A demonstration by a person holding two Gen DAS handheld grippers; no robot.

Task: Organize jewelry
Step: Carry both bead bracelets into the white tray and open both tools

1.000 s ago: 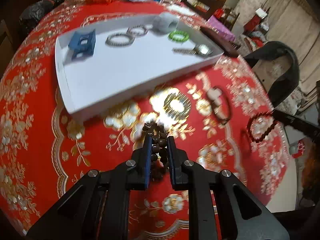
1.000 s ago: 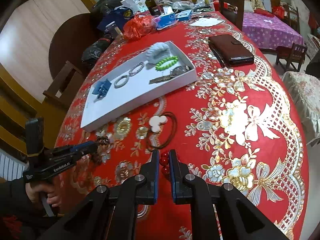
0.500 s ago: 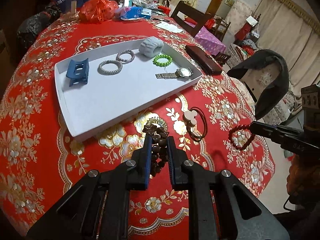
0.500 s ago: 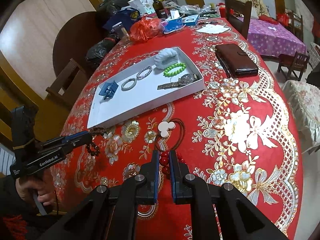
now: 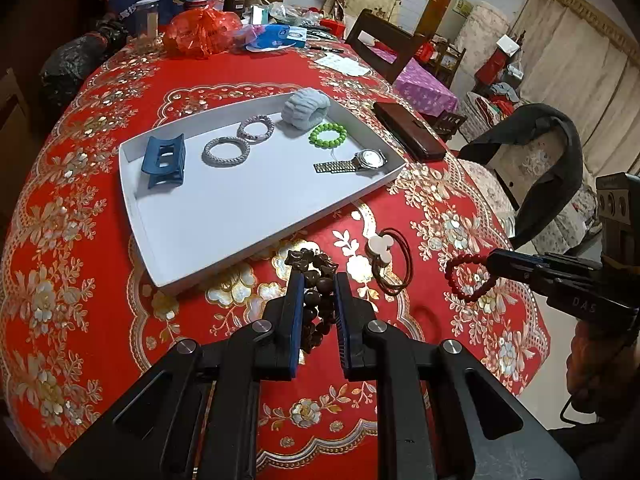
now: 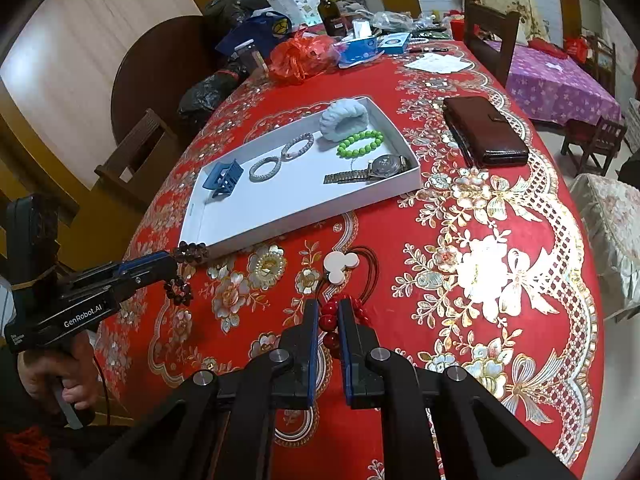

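Note:
A white tray on the red tablecloth holds a blue hair claw, two silver bracelets, a pale blue scrunchie, a green bead bracelet and a watch. My left gripper is shut on a dark brown bead bracelet, lifted just in front of the tray's near edge. My right gripper is shut on a red bead bracelet, held above the cloth; this bracelet also hangs in the left wrist view. A brown hair tie with a white charm lies on the cloth.
A dark brown wallet lies right of the tray. Bags, a bottle and boxes crowd the far end of the table. Wooden chairs stand around it, and a black chair stands at the right.
Both grippers have risen and drawn back from the table with their bracelets held, so more of the tray and table shows. The brown and red bracelets now hang above the cloth.

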